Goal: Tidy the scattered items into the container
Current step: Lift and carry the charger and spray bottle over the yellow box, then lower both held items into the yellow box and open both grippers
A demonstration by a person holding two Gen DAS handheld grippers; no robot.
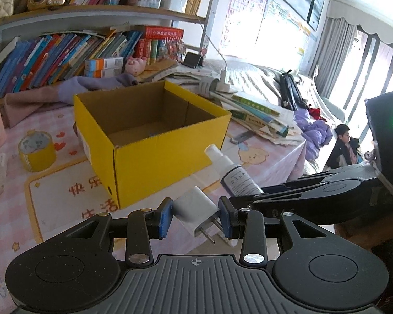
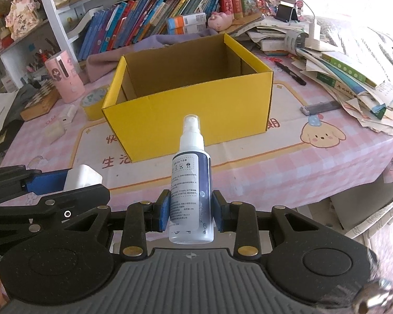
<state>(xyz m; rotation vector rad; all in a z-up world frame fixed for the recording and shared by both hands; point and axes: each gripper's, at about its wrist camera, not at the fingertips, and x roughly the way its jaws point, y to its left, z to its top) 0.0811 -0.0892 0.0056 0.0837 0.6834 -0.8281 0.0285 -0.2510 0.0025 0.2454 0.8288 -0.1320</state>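
While the white plug adapter [image 1: 194, 209] is clamped by the left tool [image 1: 195, 216], one side is hidden behind a pad. The spray bottle [image 2: 191, 183] is gripped by the right tool [image 2: 190, 213] — its label too small to read. The yellow box [image 2: 186, 115] floor is only partly seen.

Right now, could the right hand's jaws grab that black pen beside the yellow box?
Probably not: the right gripper is already shut on the spray bottle. The black pen lies apart, past the yellow box.

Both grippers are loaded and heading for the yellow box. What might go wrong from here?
1. The left gripper pinches the white charger plug askew, prongs hanging down; it might twist out before reaching the yellow box.
2. The right gripper holds the spray bottle low on its body, so the tall top may tip or catch the box wall.
3. The grippers sit close together and may bump.
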